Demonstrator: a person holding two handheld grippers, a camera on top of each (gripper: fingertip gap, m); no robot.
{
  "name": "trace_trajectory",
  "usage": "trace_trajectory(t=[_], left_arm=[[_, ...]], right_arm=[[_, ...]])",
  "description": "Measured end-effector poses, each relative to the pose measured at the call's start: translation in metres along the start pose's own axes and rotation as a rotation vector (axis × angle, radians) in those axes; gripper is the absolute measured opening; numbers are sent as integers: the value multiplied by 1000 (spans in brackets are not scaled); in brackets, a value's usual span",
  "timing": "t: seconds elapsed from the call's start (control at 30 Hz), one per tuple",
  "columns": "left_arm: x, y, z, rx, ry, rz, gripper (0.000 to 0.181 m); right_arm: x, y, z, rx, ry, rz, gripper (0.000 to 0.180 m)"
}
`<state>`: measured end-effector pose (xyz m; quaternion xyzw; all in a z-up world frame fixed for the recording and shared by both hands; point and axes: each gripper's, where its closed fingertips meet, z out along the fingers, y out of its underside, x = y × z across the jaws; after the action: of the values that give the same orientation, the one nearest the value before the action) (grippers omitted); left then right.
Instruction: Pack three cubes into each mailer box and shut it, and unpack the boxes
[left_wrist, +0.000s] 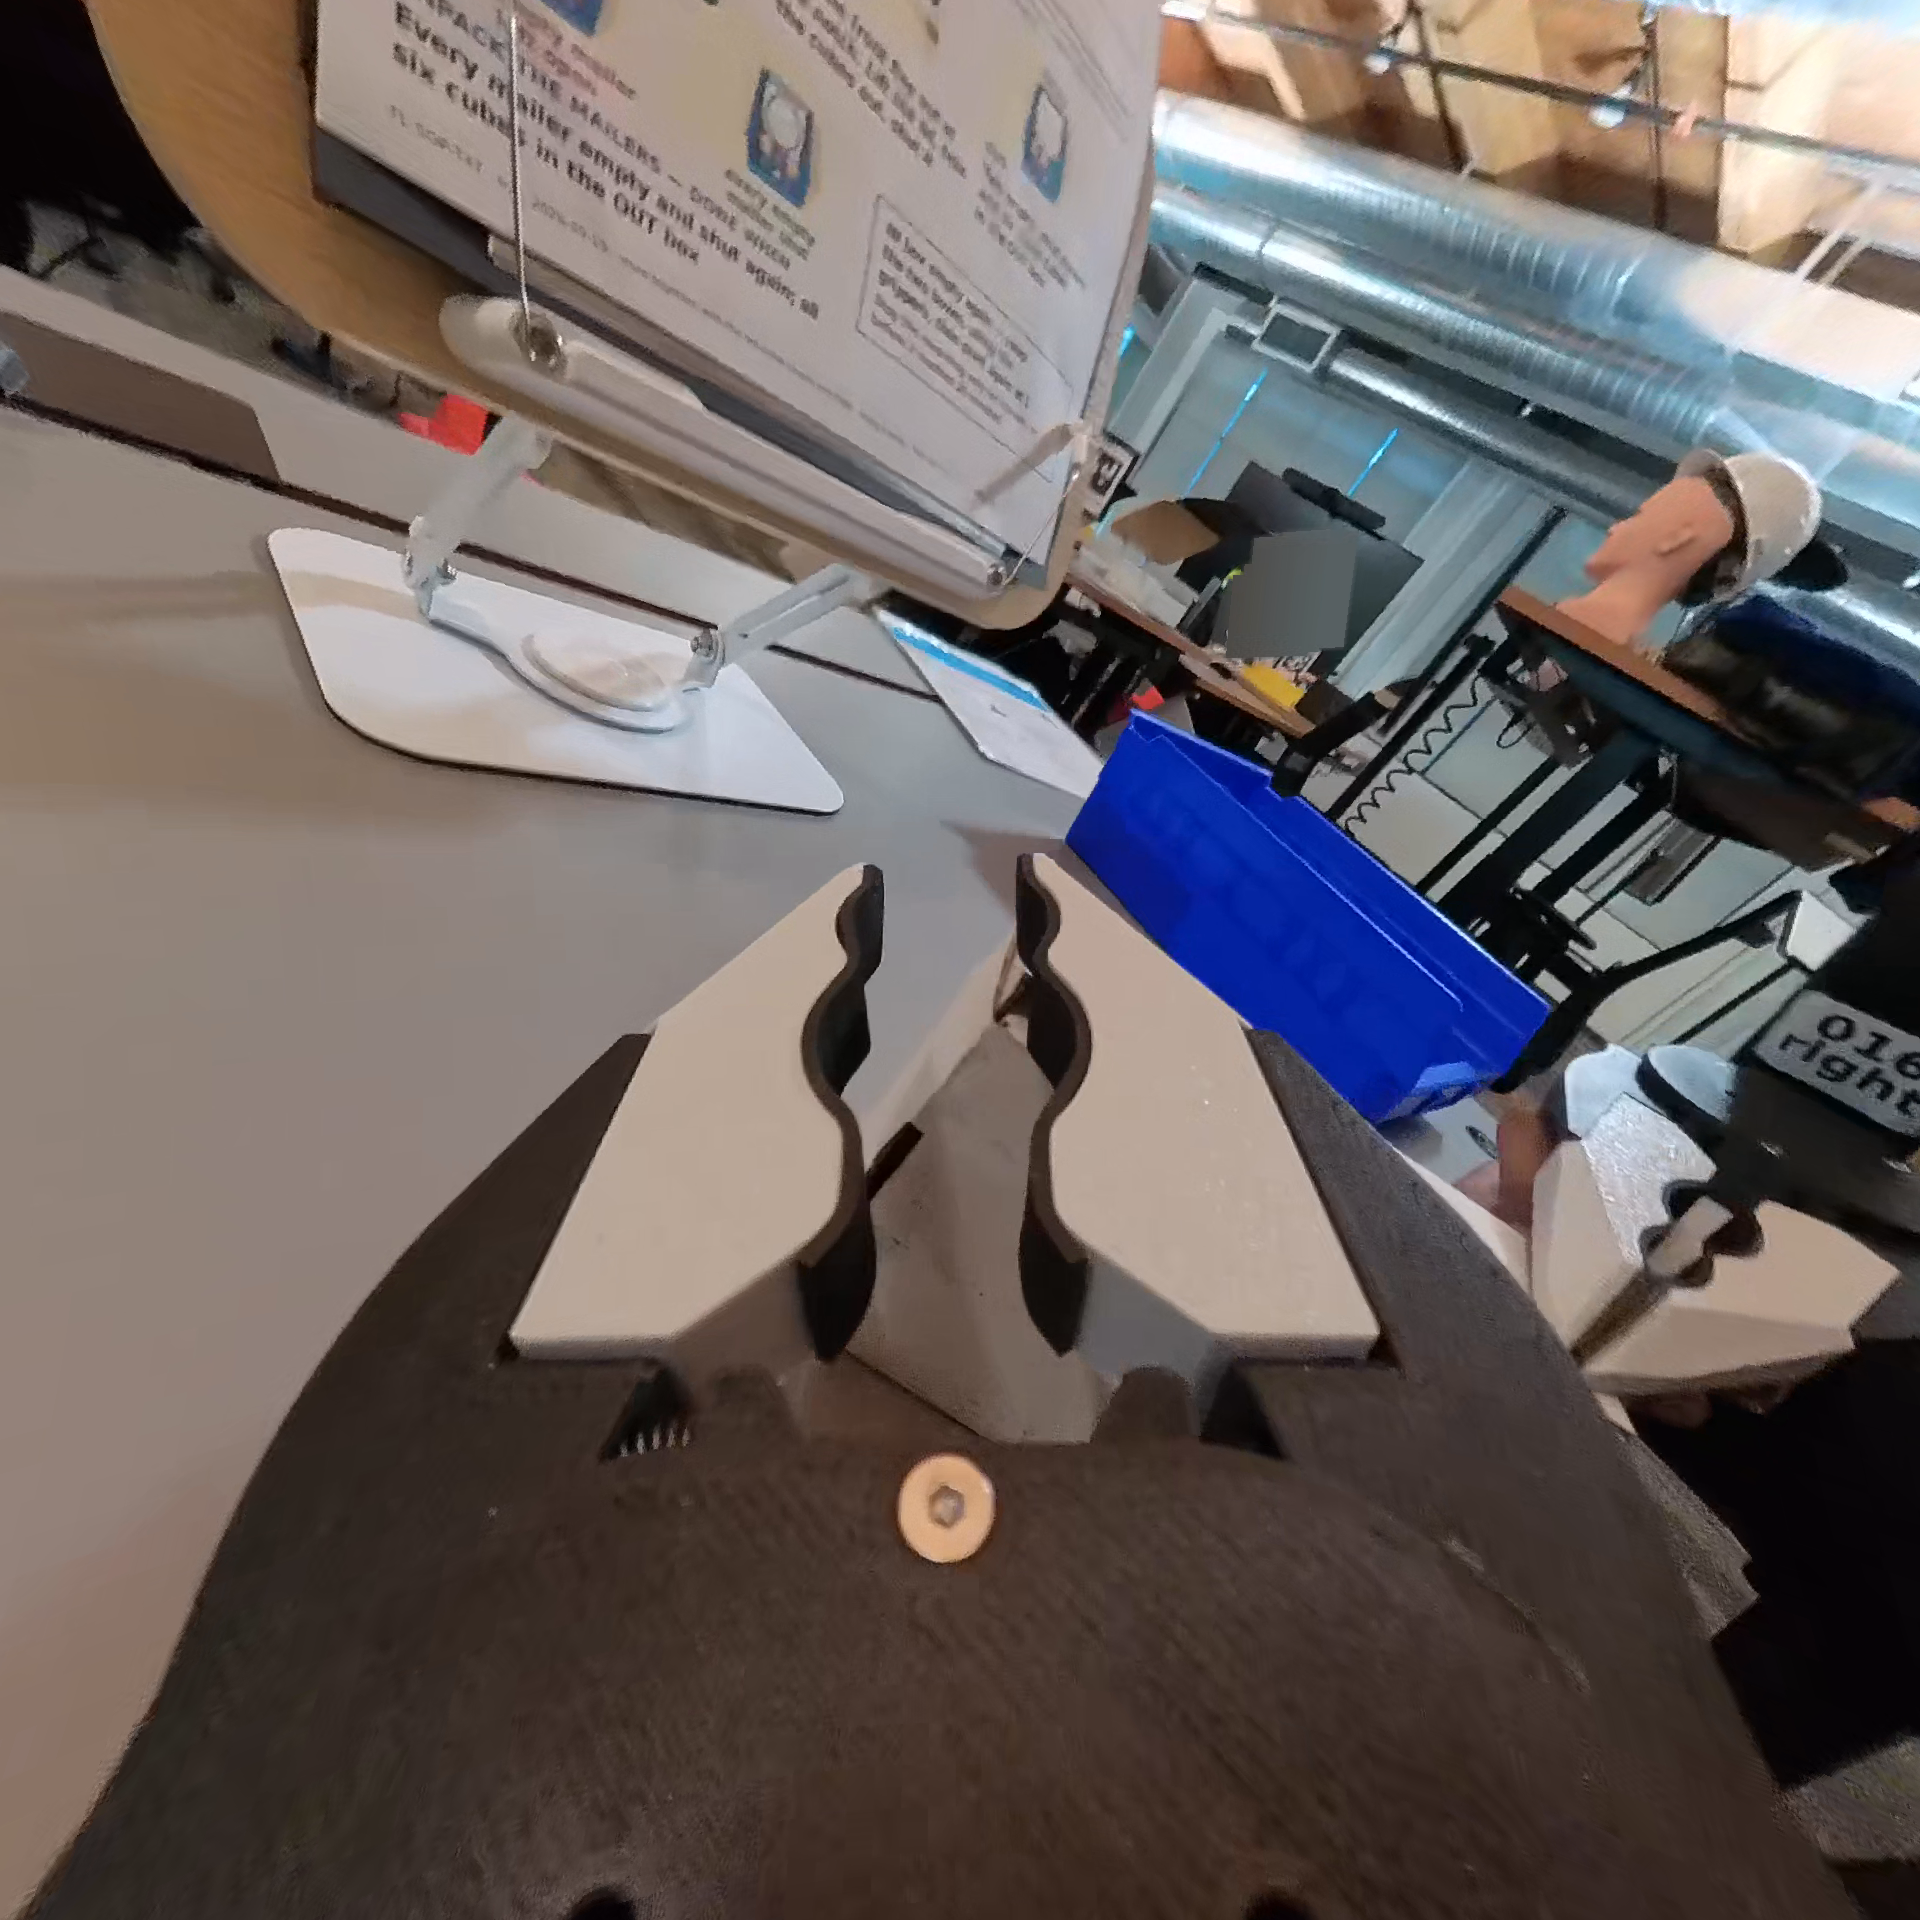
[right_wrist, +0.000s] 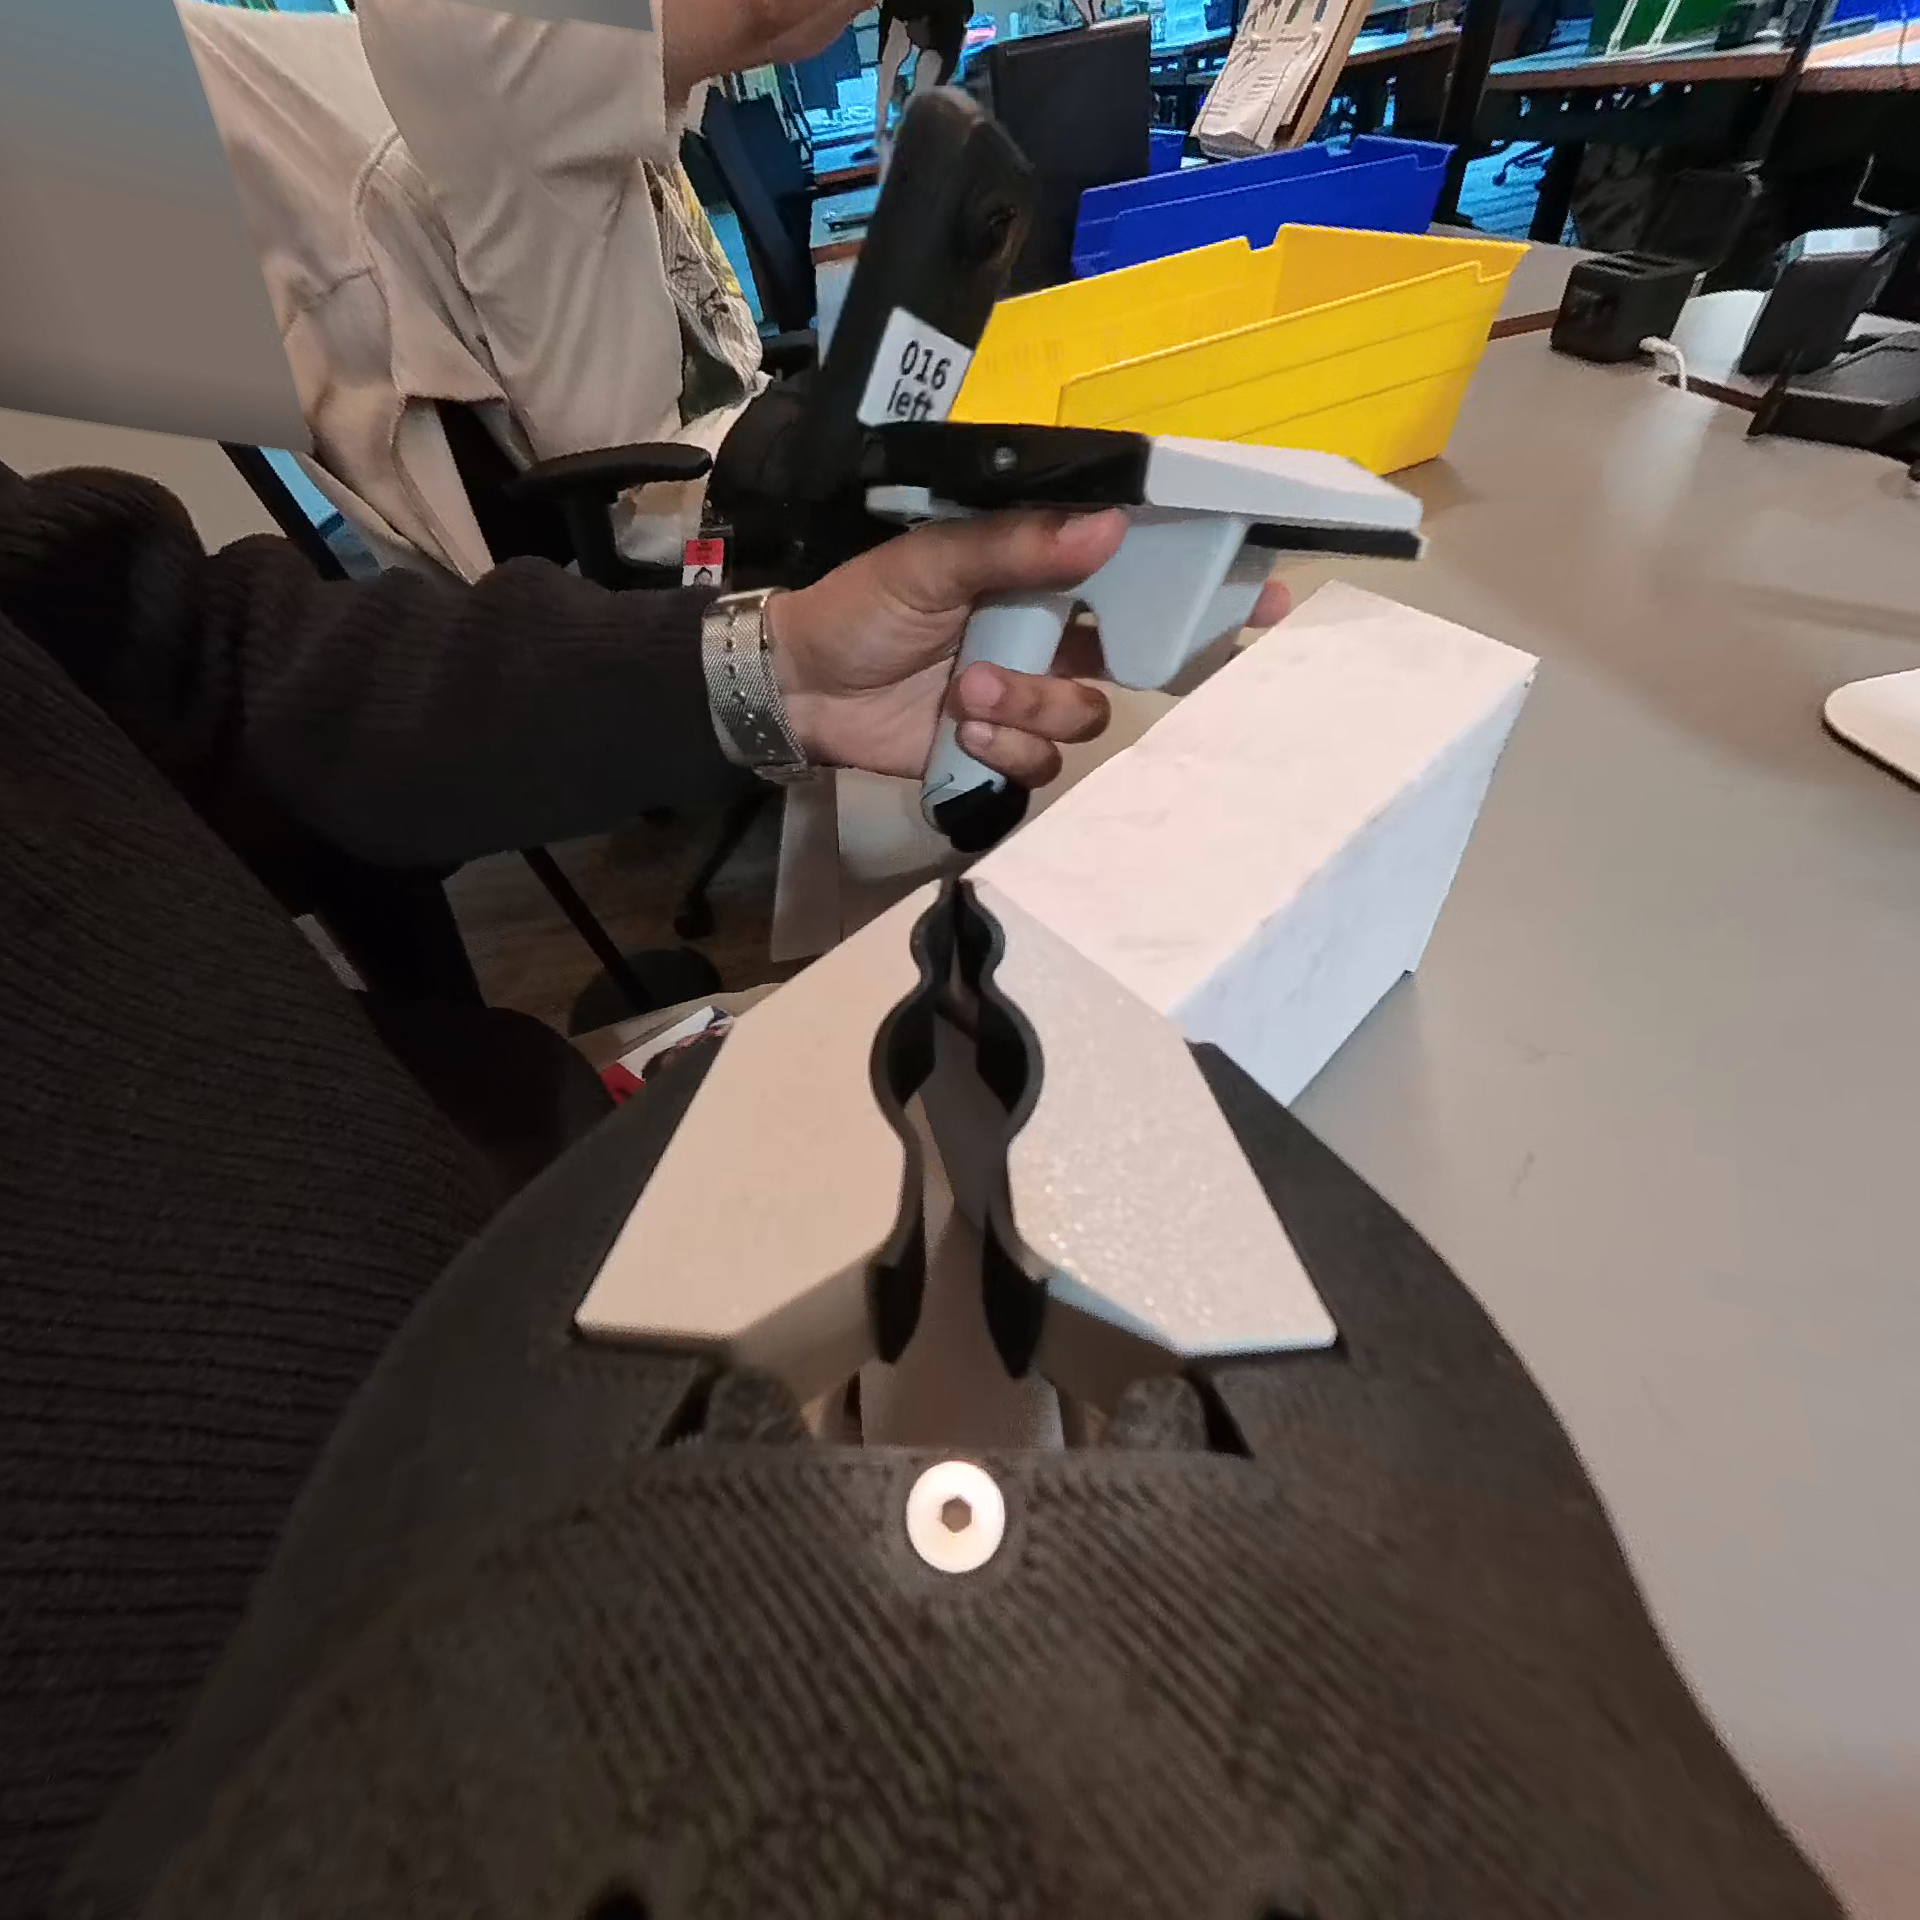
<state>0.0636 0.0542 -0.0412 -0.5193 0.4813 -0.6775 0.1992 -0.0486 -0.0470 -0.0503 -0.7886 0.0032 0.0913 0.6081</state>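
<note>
A white mailer box (right_wrist: 1247, 831) lies shut on the grey table (right_wrist: 1662, 1091), its length running away from me. My right gripper (right_wrist: 956, 899) is shut at the box's near end and seems to pinch a thin edge of it. It also shows in the left wrist view (left_wrist: 1704, 1236), low on the right. My left gripper (left_wrist: 951, 883) is open and empty. A hand holds it level just above the box, as the right wrist view (right_wrist: 1392, 530) shows. The box shows between its fingers (left_wrist: 966, 1226). No cubes are in view.
A yellow bin (right_wrist: 1247, 343) and a blue bin (right_wrist: 1247, 197) stand beyond the box; the blue bin (left_wrist: 1299, 935) is near the table edge. A document stand with a printed sheet (left_wrist: 727, 208) rests on a white base (left_wrist: 540, 675). A person in beige (right_wrist: 499, 260) sits behind. Some 15 cm of space lies between my two pairs of fingers.
</note>
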Motion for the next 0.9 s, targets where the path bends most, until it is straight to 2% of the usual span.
trace_trajectory(t=[0.1,0.17,0.23,0.33,0.37,0.47,0.53,0.57,0.67,0.8,0.9], left_arm=[[-4,13,6,-82,-31,21,21],[-5,12,3,-55,-45,28,19],[-8,15,1,-83,-58,32,4],[-26,52,0,-278,-125,90,8],[-28,52,-1,-271,-138,72,9],[-8,13,-4,-73,-30,26,12],[-3,-2,-9,3,1,10,36],[0,-1,-10,2,25,-3,40],[4,20,-5,-94,70,-60,40],[4,23,-1,-100,63,-113,37],[8,26,-1,-94,104,-270,30]], right_arm=[[0,0,0,-6,6,-15,0],[0,0,0,-7,7,-18,0],[0,0,0,-7,8,-24,0],[1,0,-1,-3,8,-26,0],[0,0,-1,-2,9,-30,0],[0,0,-1,0,11,-38,0],[0,0,-1,2,12,-43,0],[0,0,-1,4,13,-49,0],[0,-1,-1,19,17,-70,0],[2,-1,0,17,43,-104,0],[2,-1,0,16,51,-126,0]])
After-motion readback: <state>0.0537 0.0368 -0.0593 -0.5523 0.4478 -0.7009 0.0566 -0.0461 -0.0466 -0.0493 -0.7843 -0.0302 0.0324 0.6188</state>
